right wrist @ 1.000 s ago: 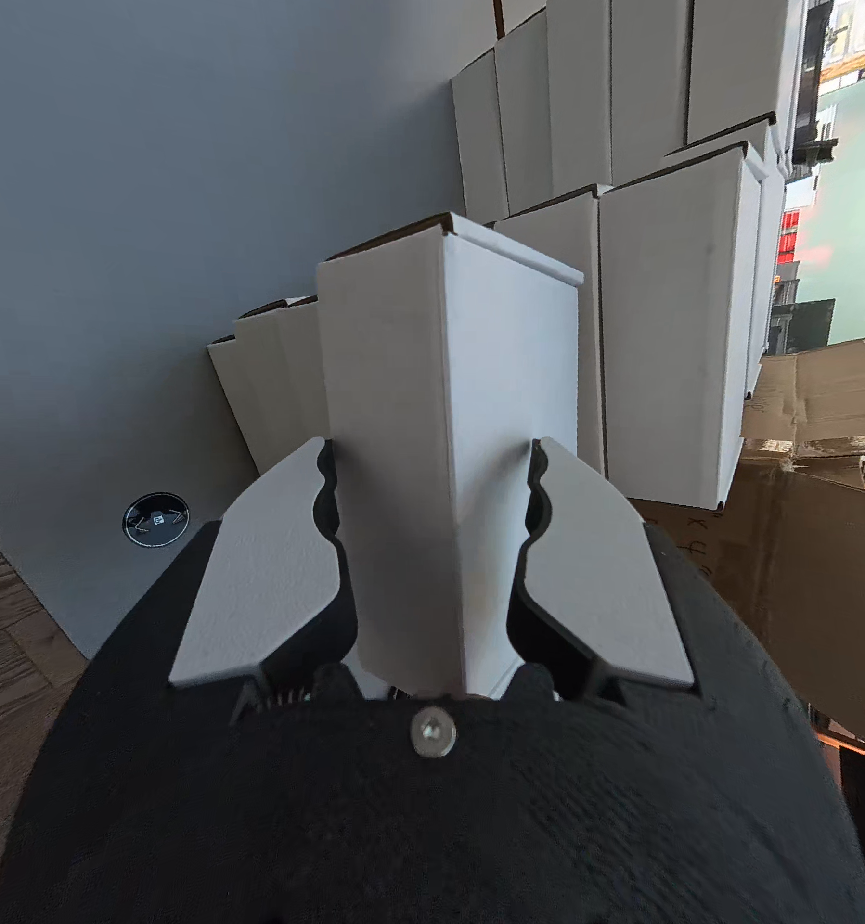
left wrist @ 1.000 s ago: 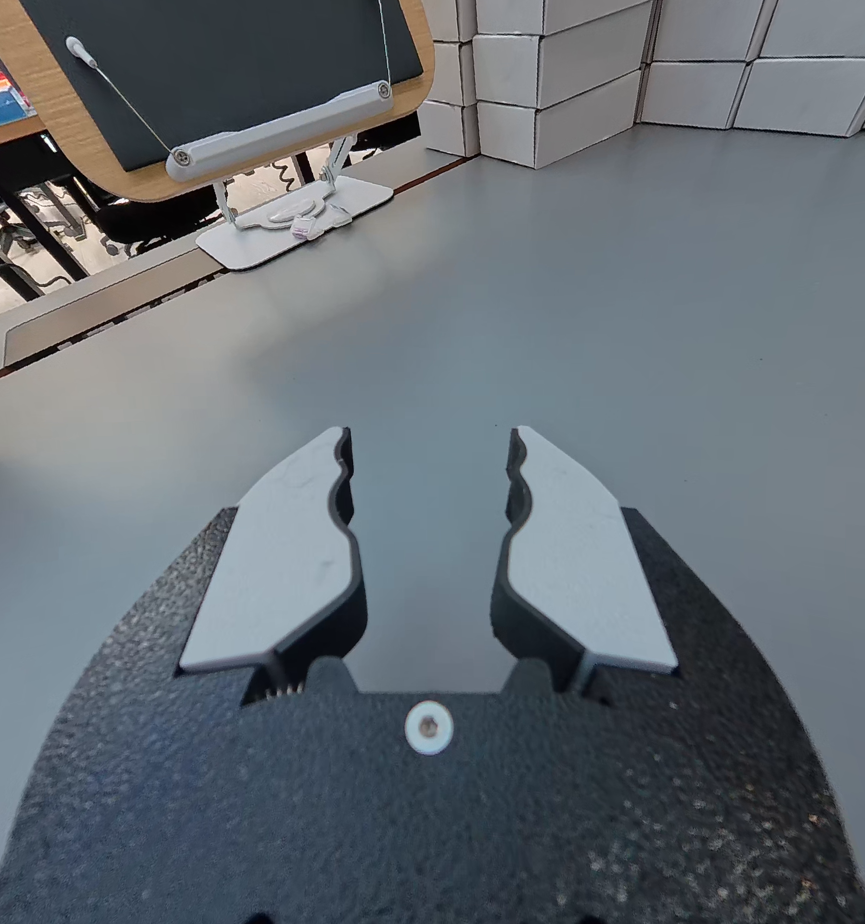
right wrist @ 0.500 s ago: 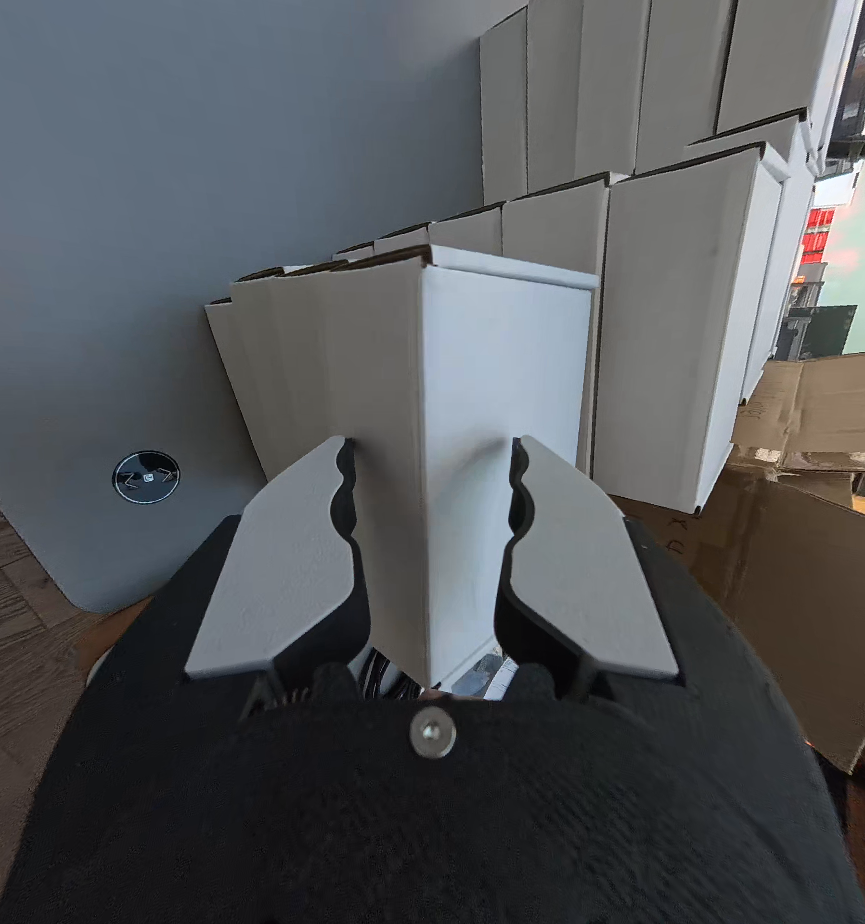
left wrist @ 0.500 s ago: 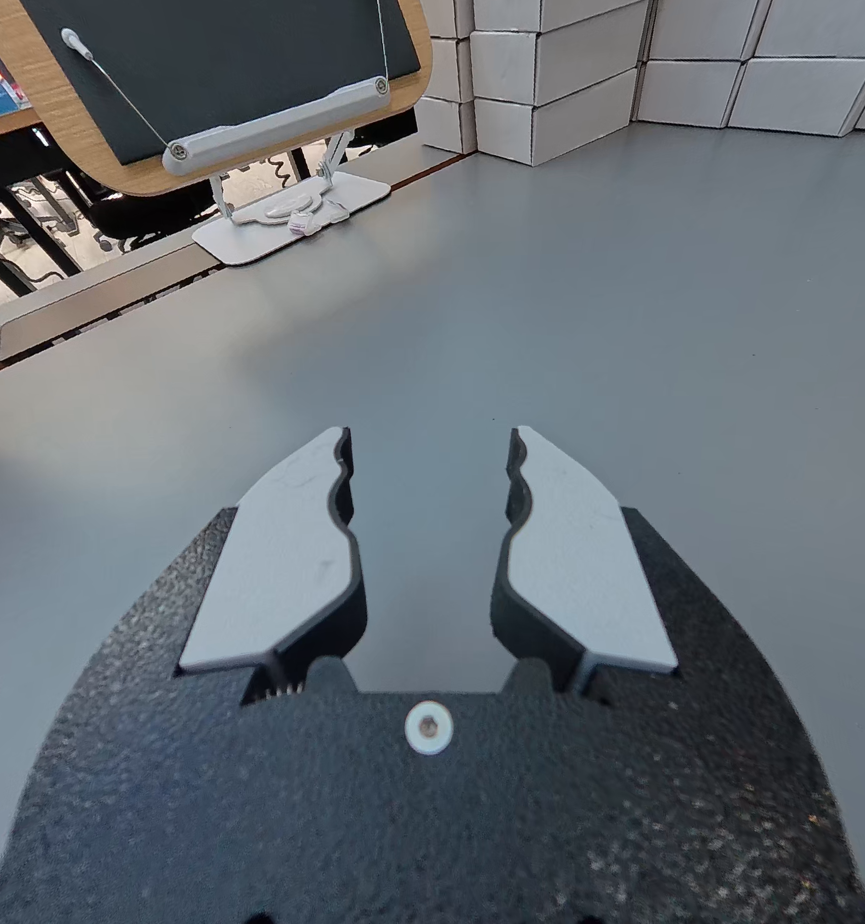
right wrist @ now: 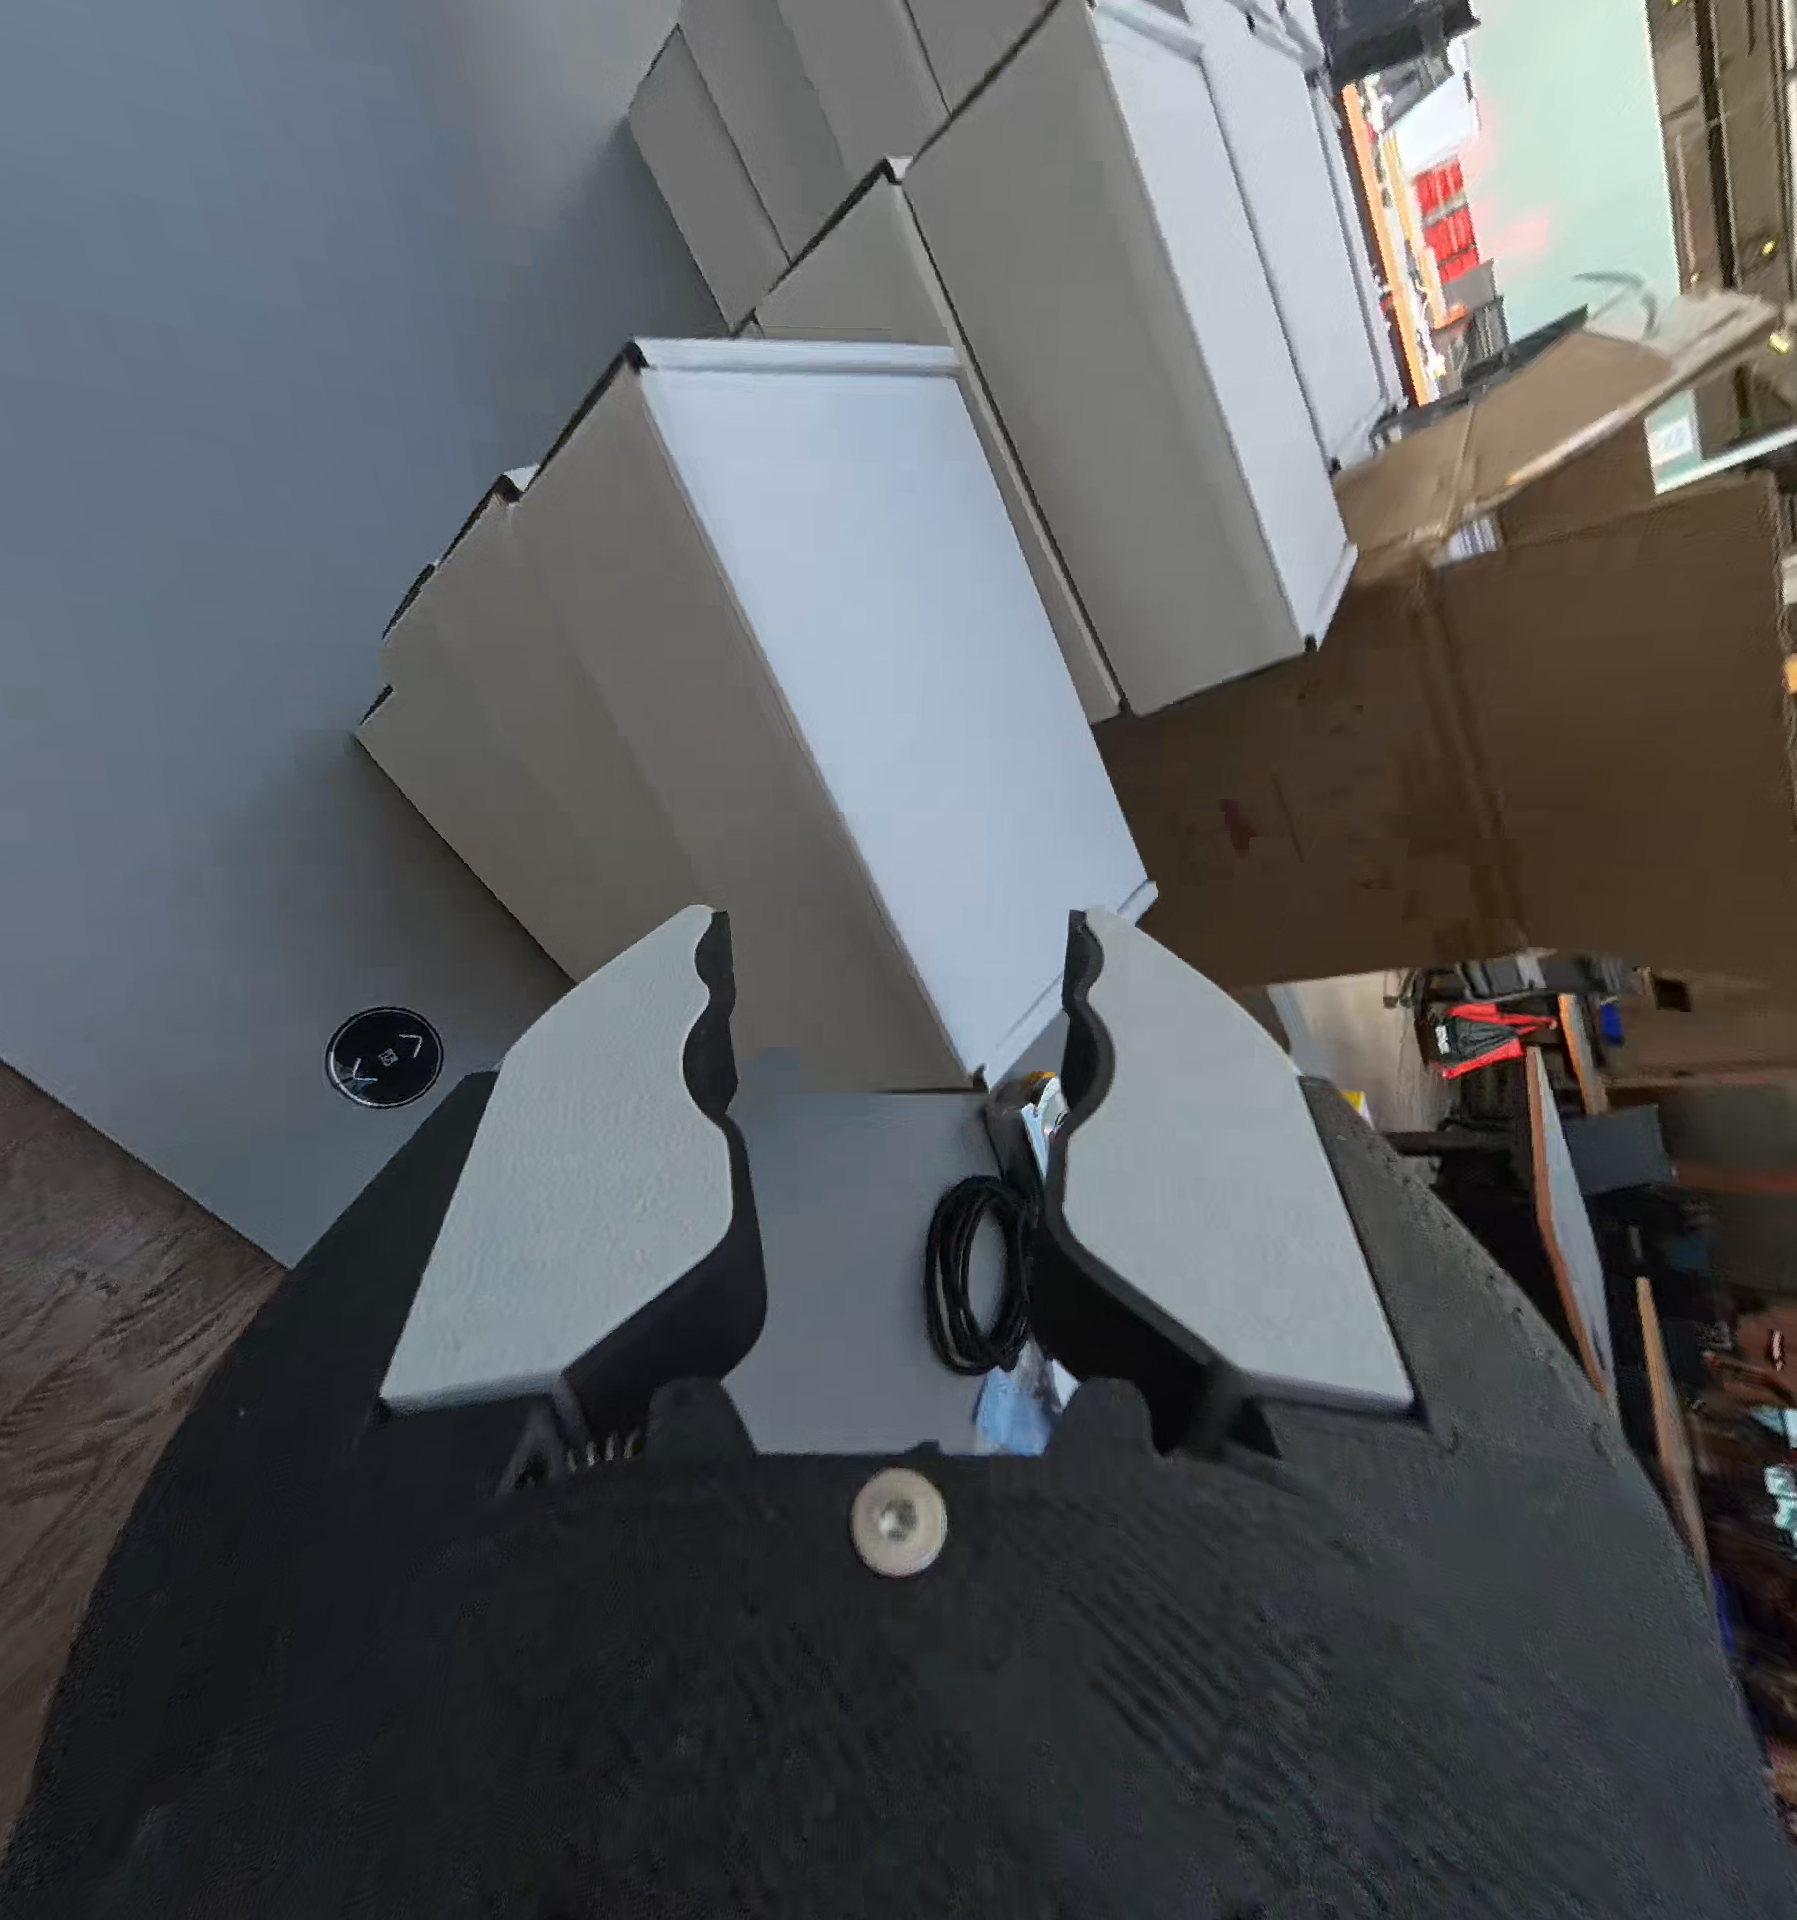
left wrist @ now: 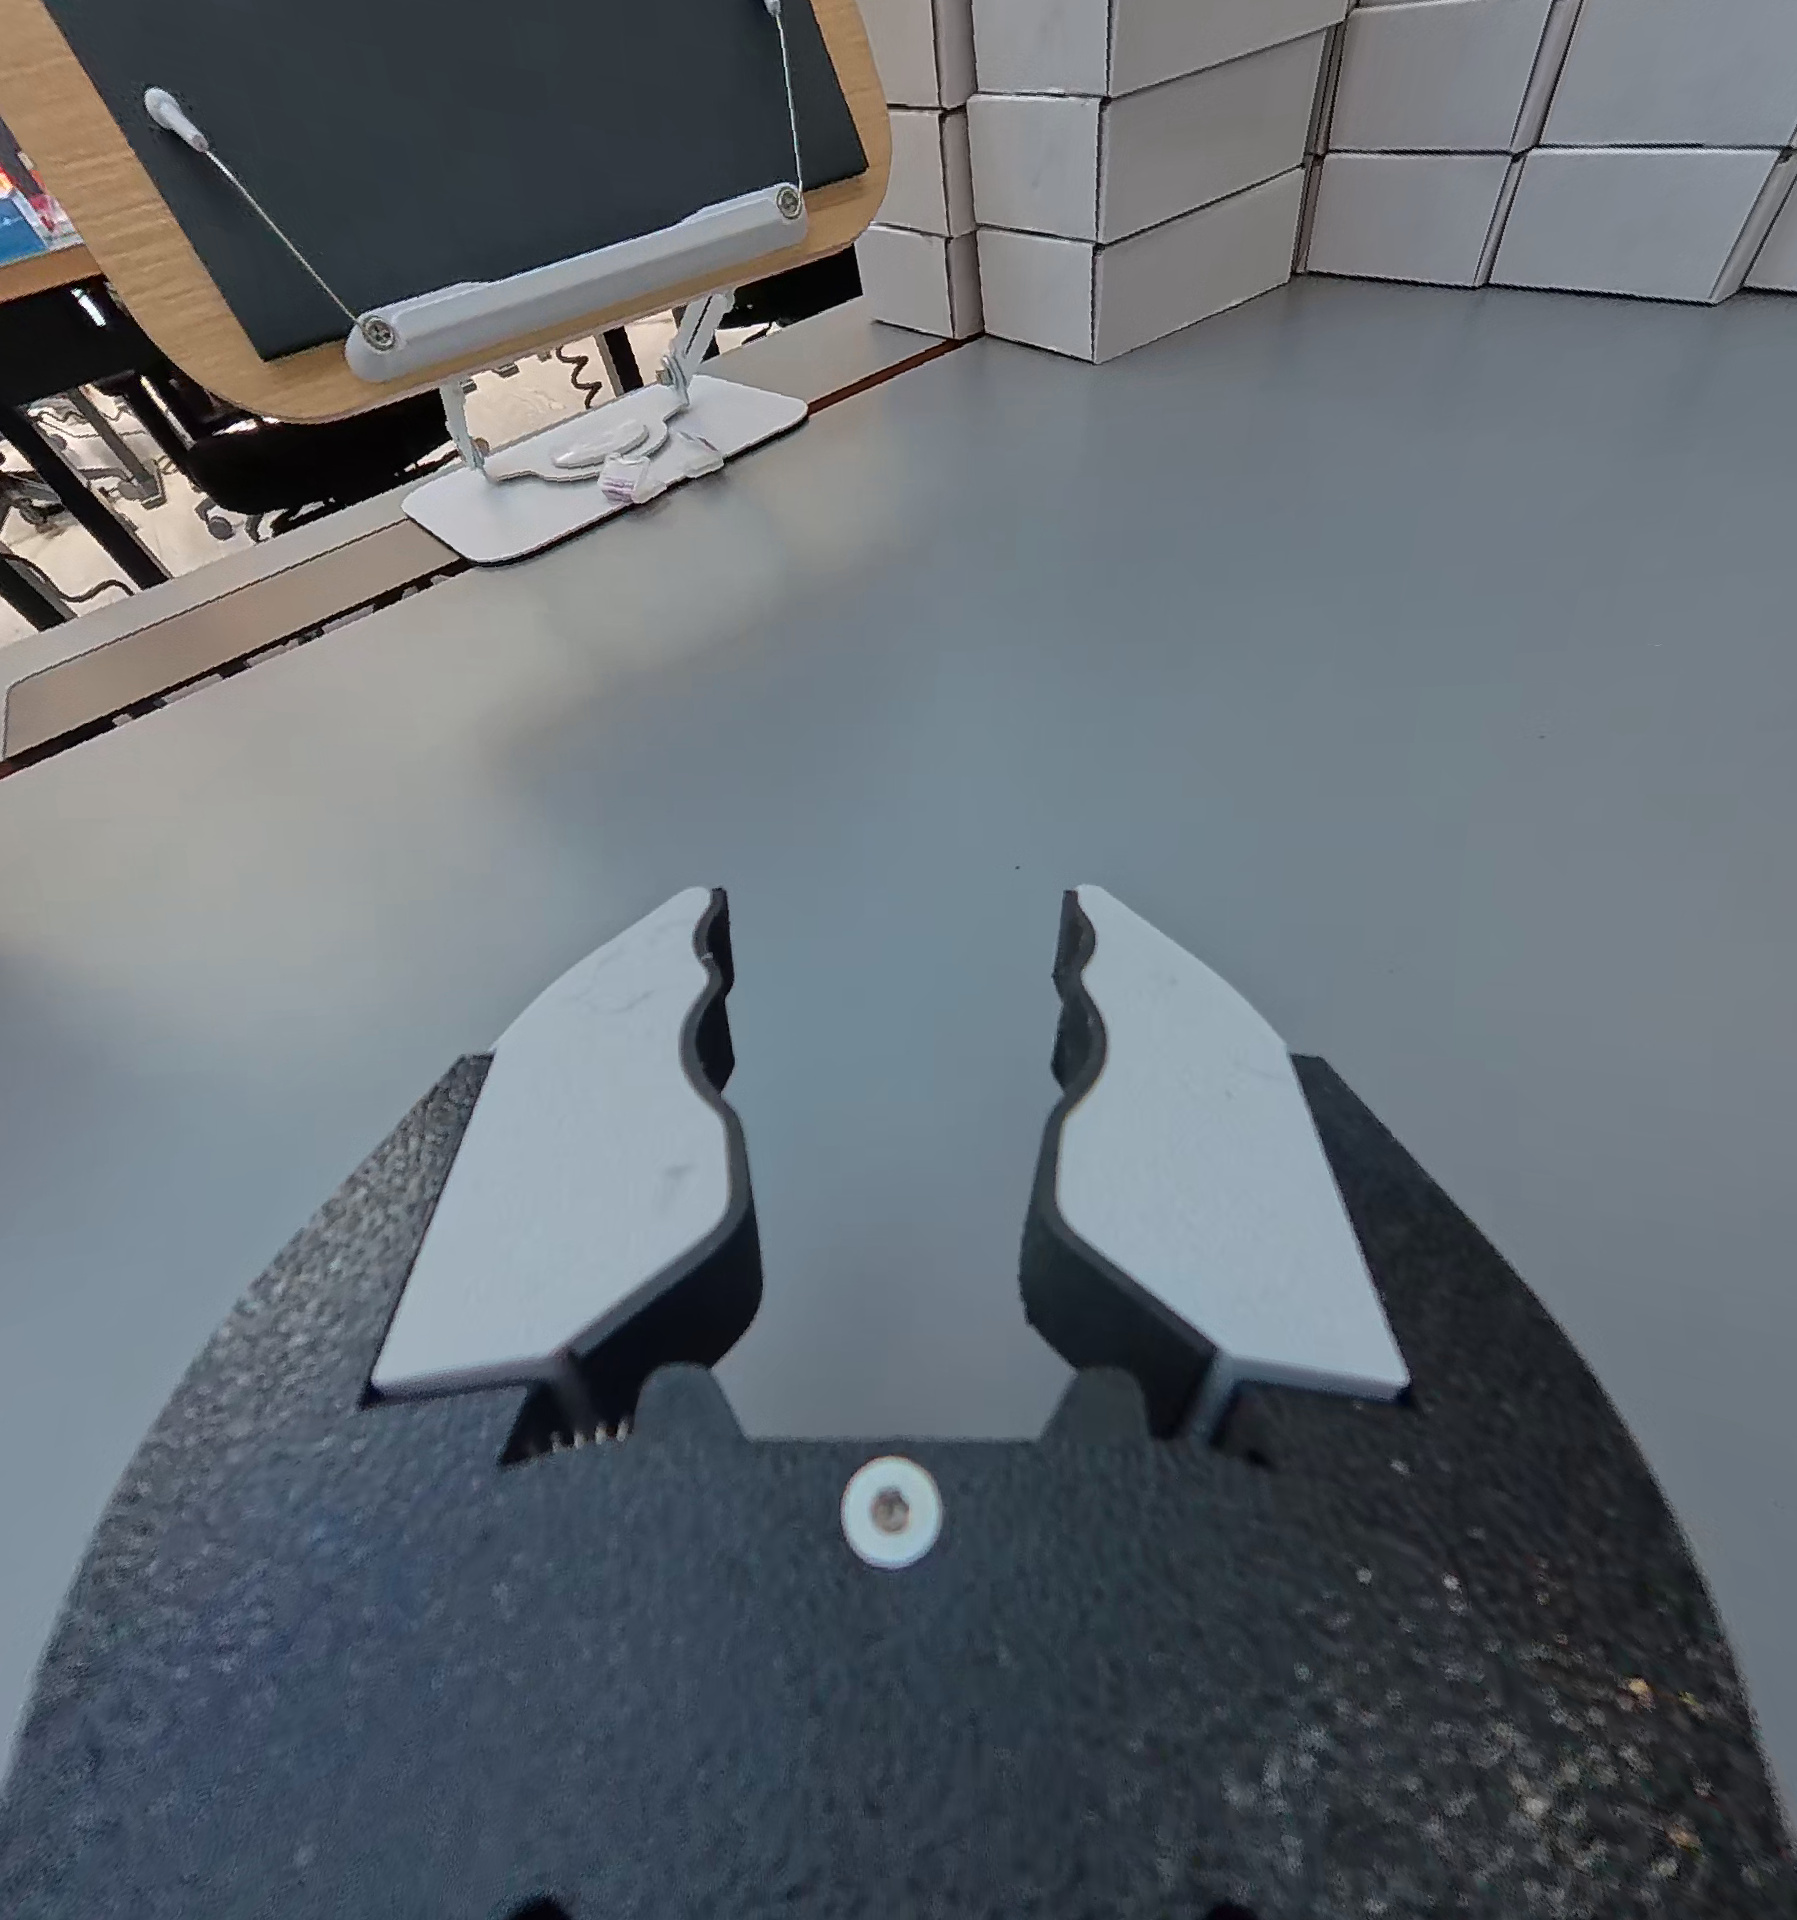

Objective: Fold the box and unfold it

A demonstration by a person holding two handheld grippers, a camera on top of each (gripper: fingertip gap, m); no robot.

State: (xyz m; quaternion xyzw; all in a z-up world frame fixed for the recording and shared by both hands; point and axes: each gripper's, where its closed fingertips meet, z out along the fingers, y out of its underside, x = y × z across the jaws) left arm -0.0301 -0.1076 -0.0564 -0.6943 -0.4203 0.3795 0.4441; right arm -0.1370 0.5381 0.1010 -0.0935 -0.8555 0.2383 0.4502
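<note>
Now your right gripper (right wrist: 899,935) has its fingers spread and empty; the white folded box (right wrist: 852,675) sits just beyond them on the grey desk (right wrist: 198,416), closed, tilted against other boxes. Your left gripper (left wrist: 894,904) gapes empty too.

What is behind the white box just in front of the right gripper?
Behind the white box stand more white boxes against a brown carton. Its body hides their lower parts.

Grey table (left wrist: 1289,675), matte, spread beneath and ahead of the left jaws. Far ahead to their left, a tilted board stand (left wrist: 603,488) on its flat base at the edge. Far ahead and right, stacked white boxes (left wrist: 1133,249). Between the right jaws, a coiled black cable (right wrist: 977,1288).
</note>
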